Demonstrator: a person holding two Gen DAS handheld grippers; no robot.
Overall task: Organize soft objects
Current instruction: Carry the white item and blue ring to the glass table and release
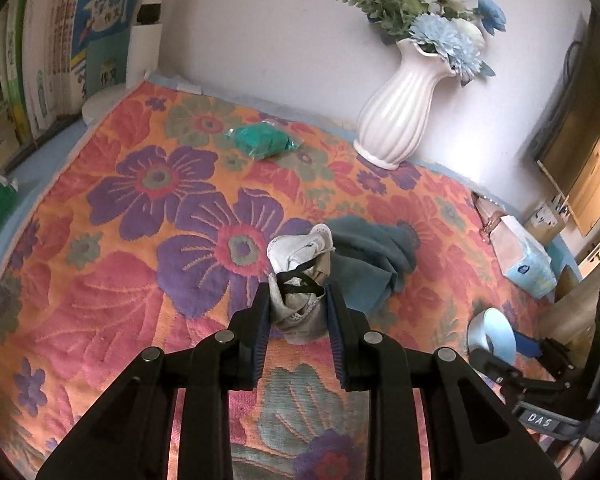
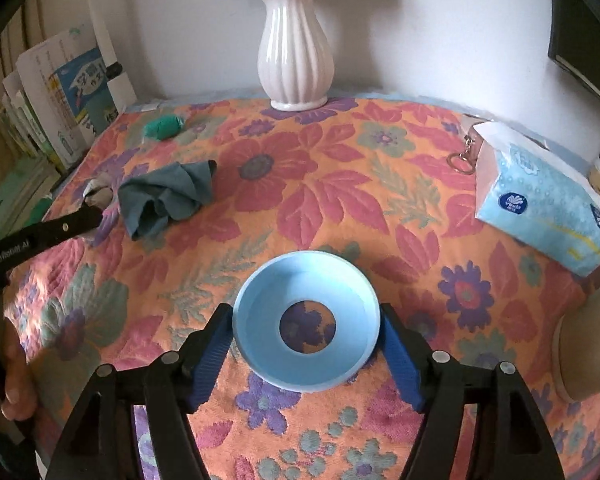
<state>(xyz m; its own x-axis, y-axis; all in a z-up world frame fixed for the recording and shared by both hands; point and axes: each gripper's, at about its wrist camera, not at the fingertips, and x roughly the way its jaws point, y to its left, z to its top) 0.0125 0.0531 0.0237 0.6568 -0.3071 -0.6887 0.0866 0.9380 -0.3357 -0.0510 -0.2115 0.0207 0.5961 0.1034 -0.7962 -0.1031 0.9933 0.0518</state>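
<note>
My left gripper (image 1: pixel 298 300) is shut on a crumpled white lace cloth with black straps (image 1: pixel 298 276), held just above the floral tablecloth; it also shows at the left of the right wrist view (image 2: pixel 96 194). A dark teal cloth (image 1: pixel 370 260) lies crumpled right beside it, seen too in the right wrist view (image 2: pixel 168 200). A green bundle in clear wrap (image 1: pixel 264 140) lies farther back (image 2: pixel 164 126). My right gripper (image 2: pixel 306 320) is shut on a light blue ring-shaped dish with a hole in its middle (image 2: pixel 260 312), which also shows in the left wrist view (image 1: pixel 494 338).
A white ribbed vase with blue flowers (image 1: pixel 400 116) stands at the back against the wall (image 2: pixel 296 52). A tissue pack (image 2: pixel 540 196) and a key ring (image 2: pixel 462 160) lie at the right. Books (image 1: pixel 60 48) stand at the left edge.
</note>
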